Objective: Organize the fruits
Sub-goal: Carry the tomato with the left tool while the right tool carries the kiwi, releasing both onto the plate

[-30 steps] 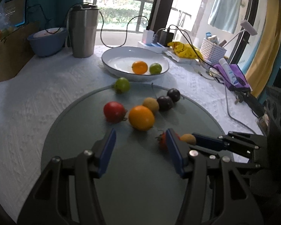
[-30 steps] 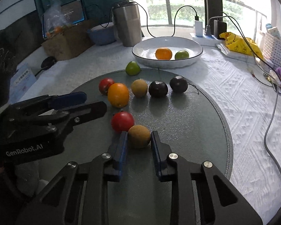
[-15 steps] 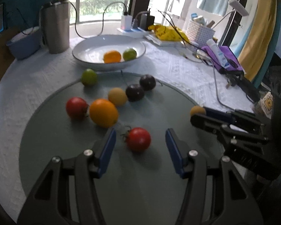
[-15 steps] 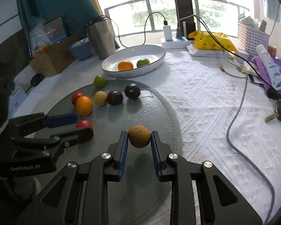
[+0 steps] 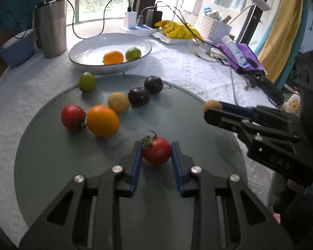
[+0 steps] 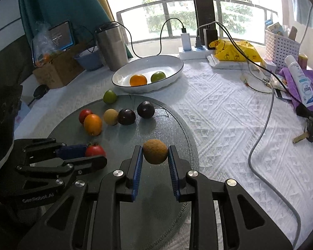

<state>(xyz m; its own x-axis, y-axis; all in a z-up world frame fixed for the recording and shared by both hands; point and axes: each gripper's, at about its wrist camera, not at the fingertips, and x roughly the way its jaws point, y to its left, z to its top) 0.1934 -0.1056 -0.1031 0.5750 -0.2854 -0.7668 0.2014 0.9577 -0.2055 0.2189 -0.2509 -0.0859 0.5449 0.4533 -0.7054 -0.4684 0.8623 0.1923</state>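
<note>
The left gripper is held low and level over the round glass mat, its blue-padded tongs closed against both sides of a red tomato that sits between them with its green stem cap tipped toward the left pad. From the right wrist view the same tongs come in from the left edge, nearly horizontal, the tomato's red top showing between the two blue pads.

The right gripper is raised above the mat, clamped on a brown fruit, round with a dull, rough skin (its shadow lies on the glass below it, so it is clear of the surface).

Ahead of the left tongs and to their left lie a glossy orange touching a second red tomato. Beyond them a tan round fruit sits just beside two dark purple, smooth-skinned fruits, and a green lime rests at the far rim of the mat. Farther ahead stands a white oval dish with a thin dark rim, holding an orange and a green fruit side by side. The mat lies on a white tablecloth with a raised woven pattern; a steel tumbler stands past the dish to the left.
</note>
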